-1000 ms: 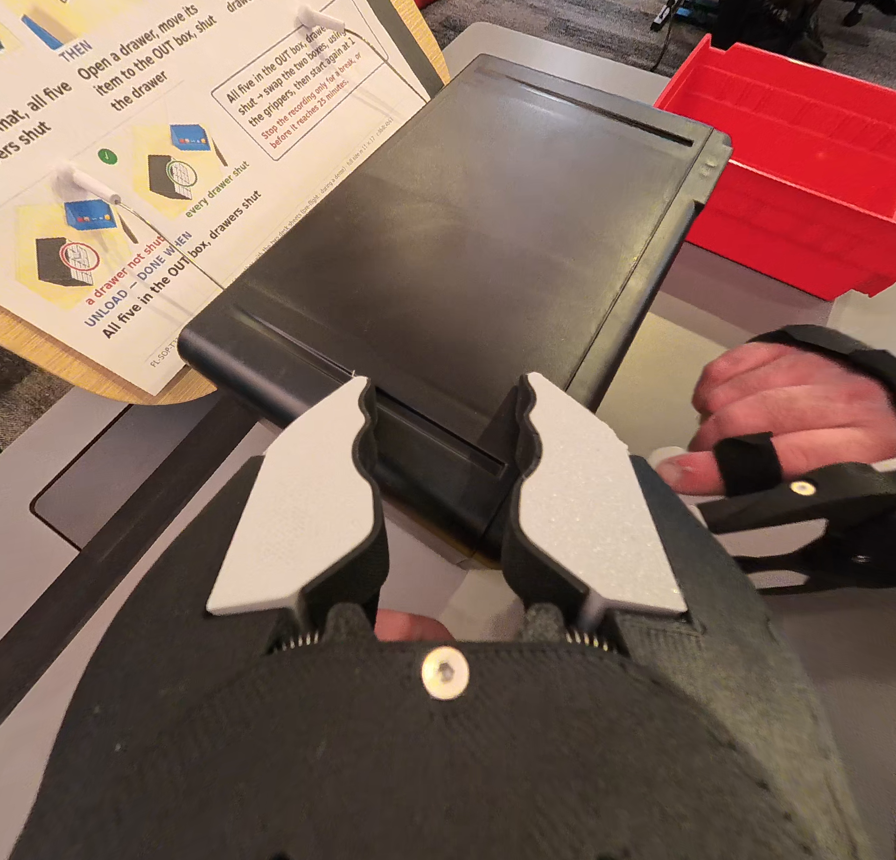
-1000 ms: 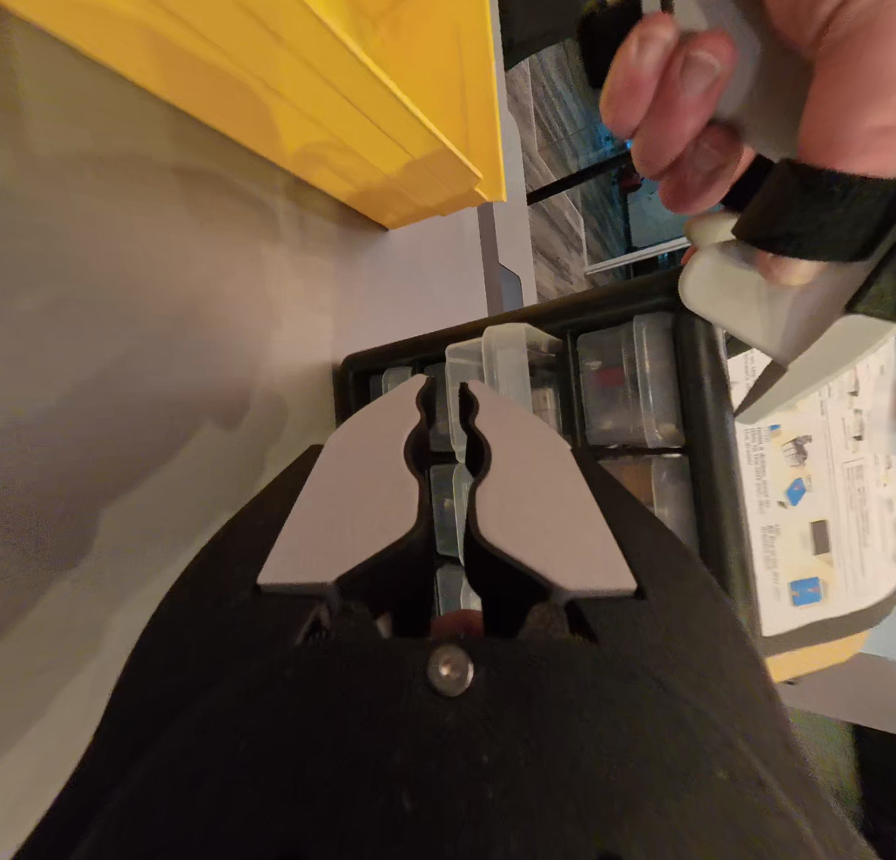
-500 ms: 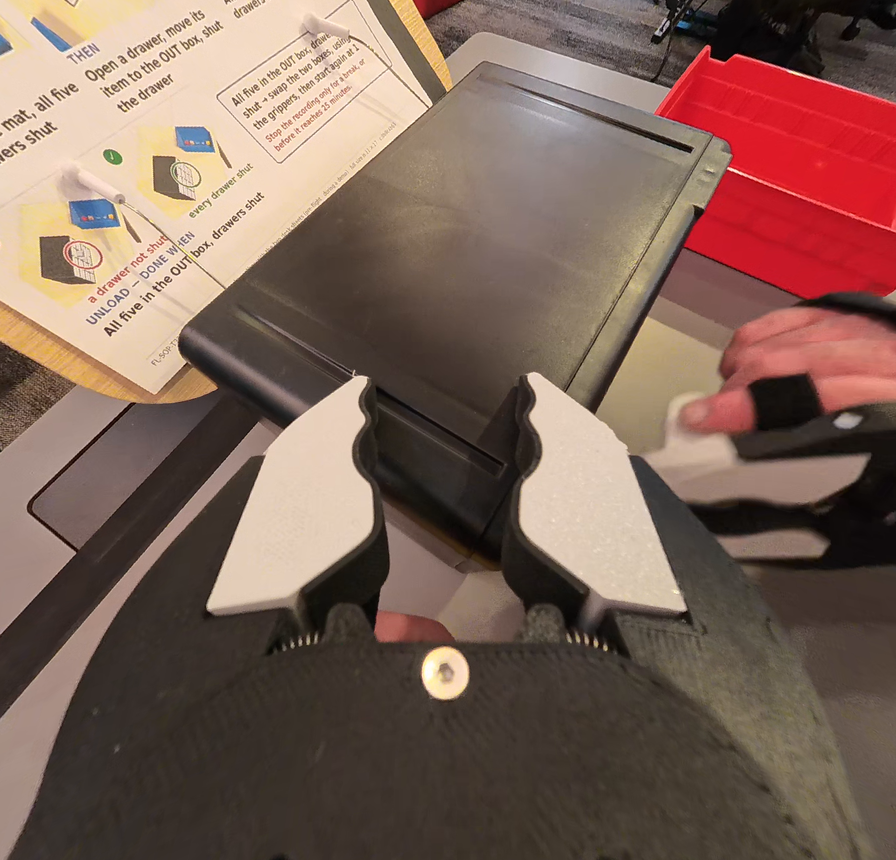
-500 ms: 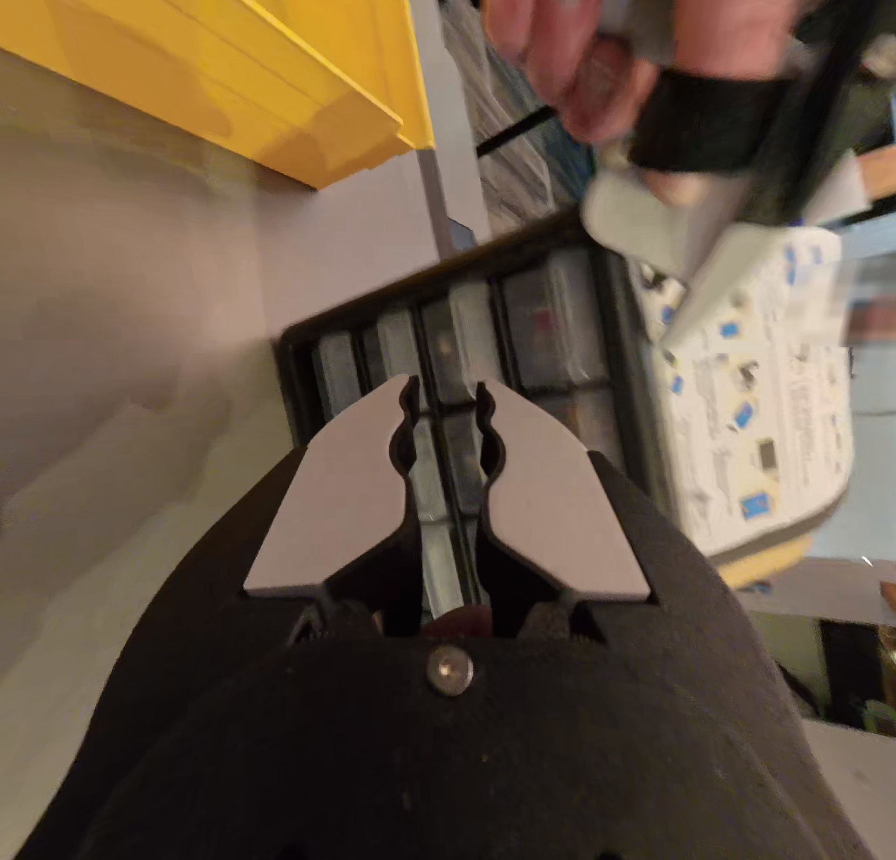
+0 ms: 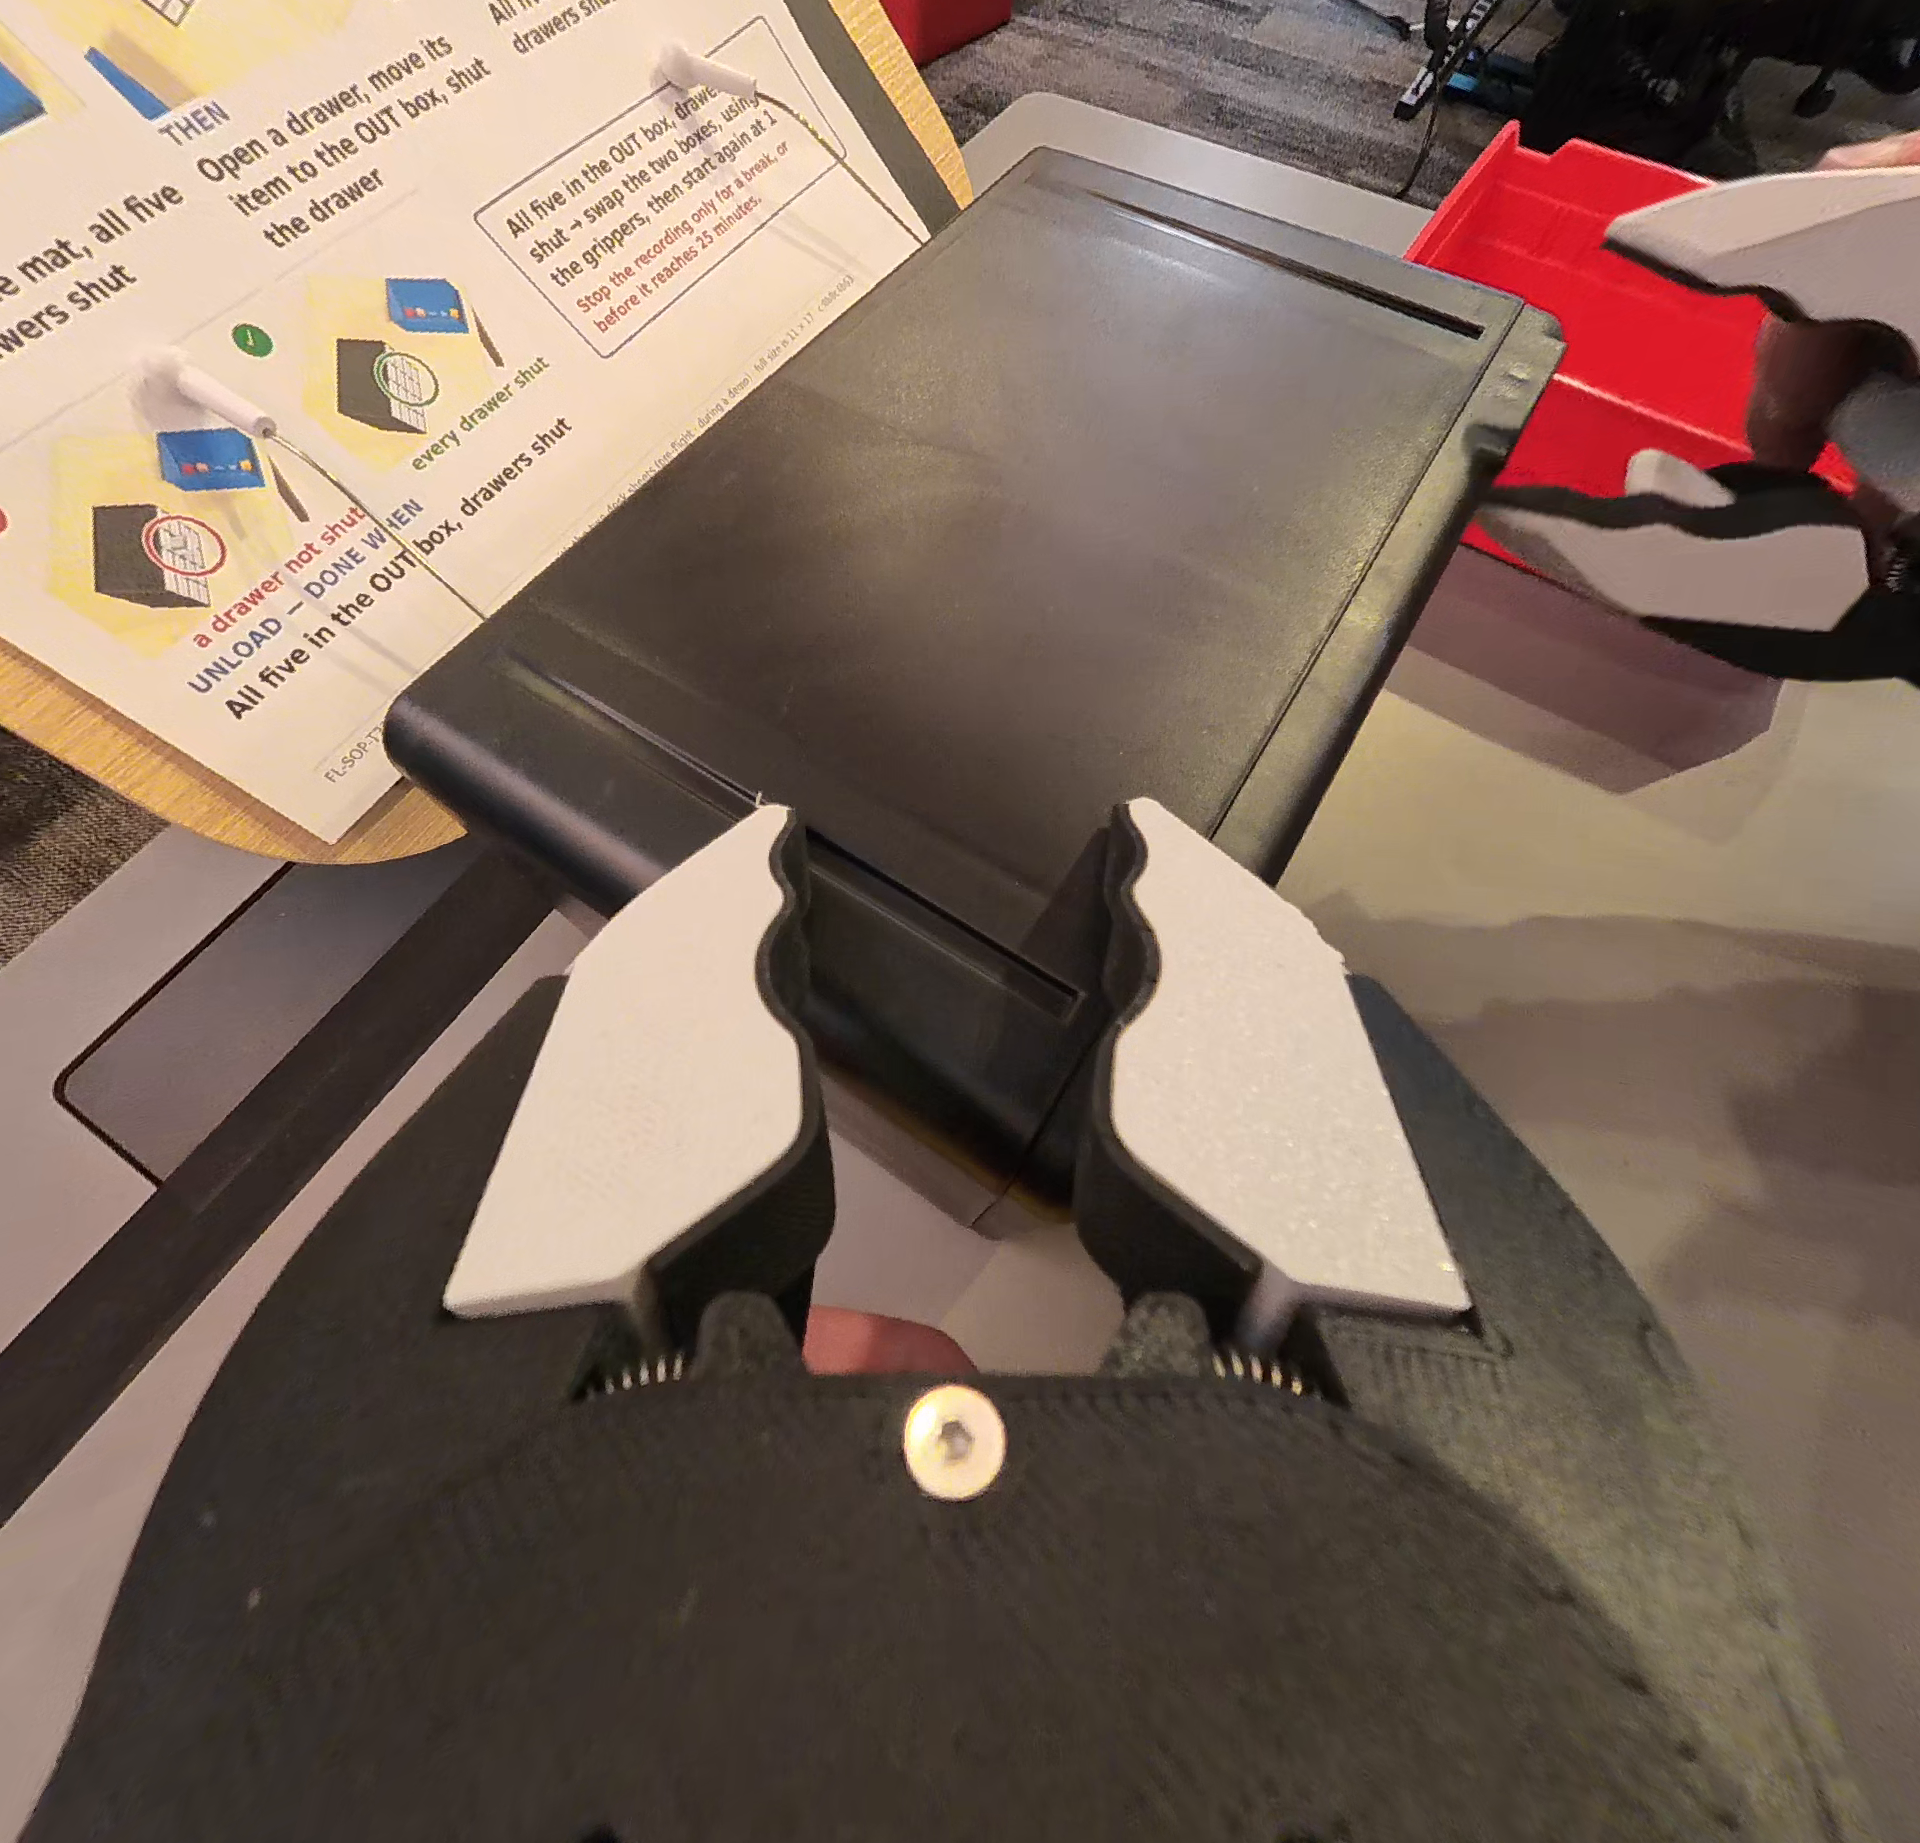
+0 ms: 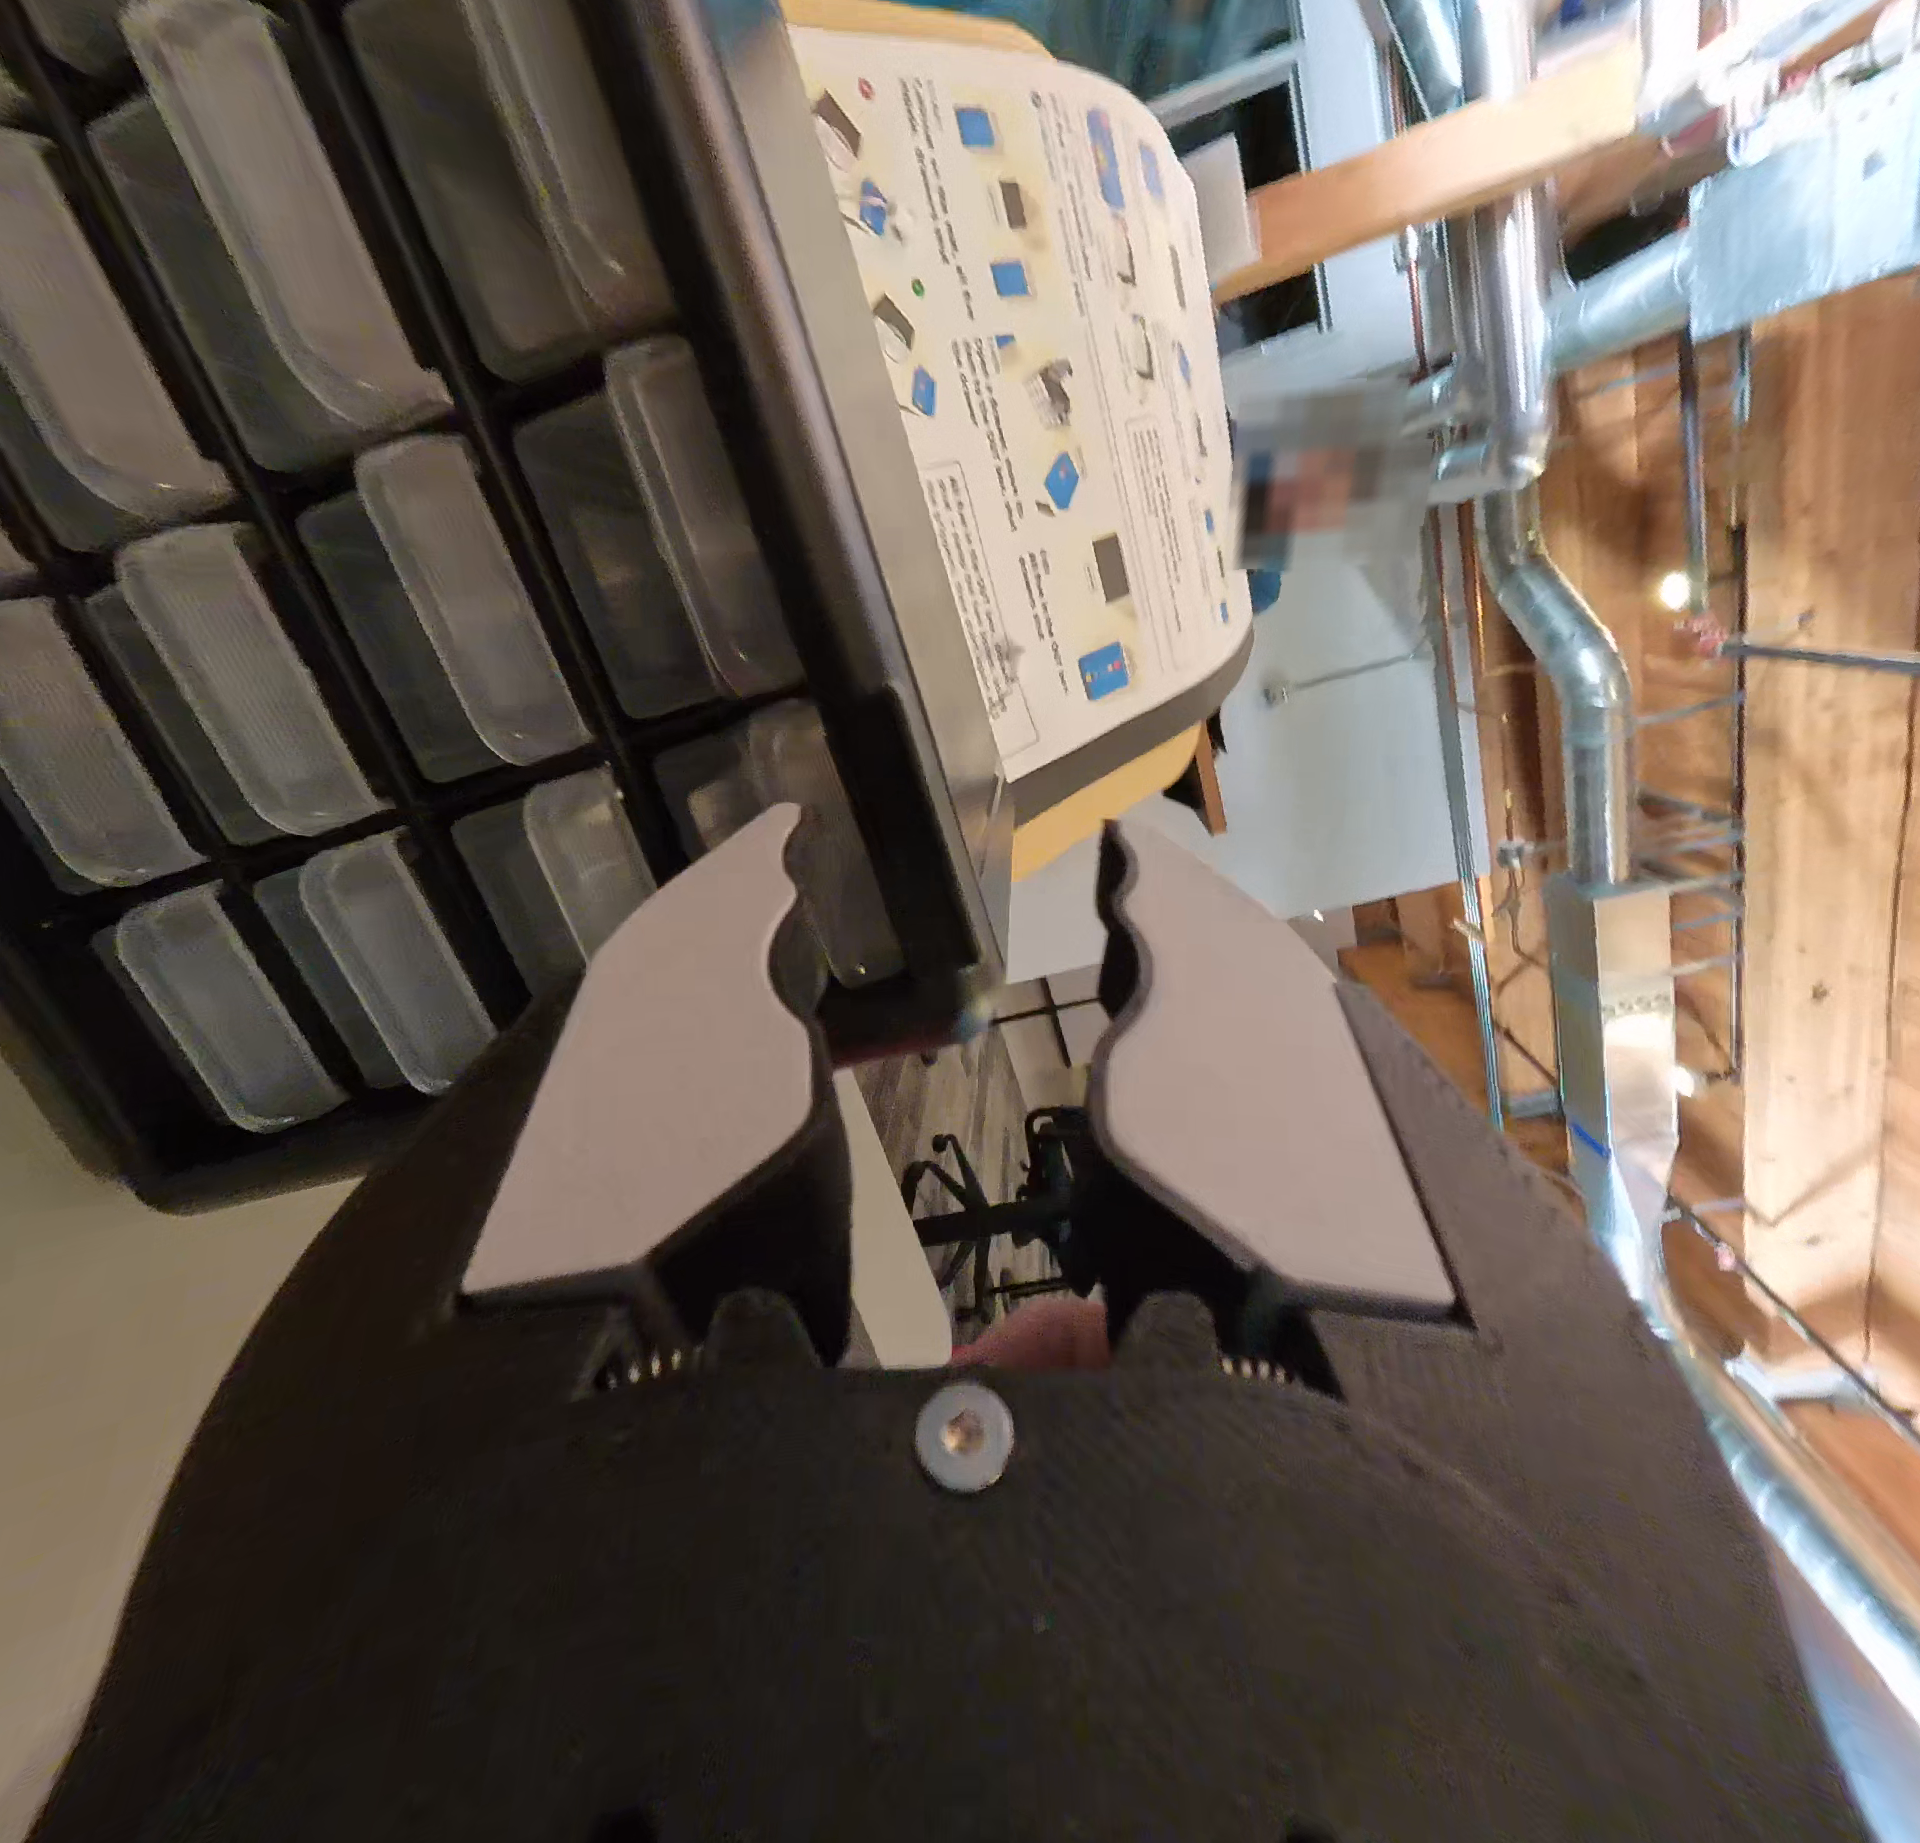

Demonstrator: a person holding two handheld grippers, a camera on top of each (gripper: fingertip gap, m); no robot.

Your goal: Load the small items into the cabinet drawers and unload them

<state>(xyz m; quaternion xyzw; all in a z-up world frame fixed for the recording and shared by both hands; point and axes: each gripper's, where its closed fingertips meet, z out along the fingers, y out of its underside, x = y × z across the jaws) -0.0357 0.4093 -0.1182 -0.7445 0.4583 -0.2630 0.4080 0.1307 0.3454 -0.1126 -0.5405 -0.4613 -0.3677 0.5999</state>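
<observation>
The black drawer cabinet (image 5: pixel 1039 505) shows its flat top in the left wrist view. My left gripper (image 5: pixel 951 837) is open, its fingers either side of the cabinet's near corner. In the right wrist view, which is rolled sideways, the cabinet front (image 6: pixel 717 183) shows rows of clear plastic drawers (image 6: pixel 312 235), all pushed in. My right gripper (image 6: pixel 951 843) is open and empty, with a cabinet corner between its jaws. It also shows at the right edge of the left wrist view (image 5: pixel 1558 380), open by the cabinet's far right corner. No small items are visible.
An instruction sheet on a wooden board (image 5: pixel 312 287) stands left of the cabinet and also shows in the right wrist view (image 6: pixel 1039 391). A red bin (image 5: pixel 1621 339) sits behind the cabinet on the right. The grey table (image 5: pixel 1558 962) extends to the right. About 20 cm separates my left fingertips from my right.
My right gripper was nearly shut on a drawer handle. It has pulled away, opened wide, rolled and moved up to the cabinet's far right corner. The left gripper has not moved.
</observation>
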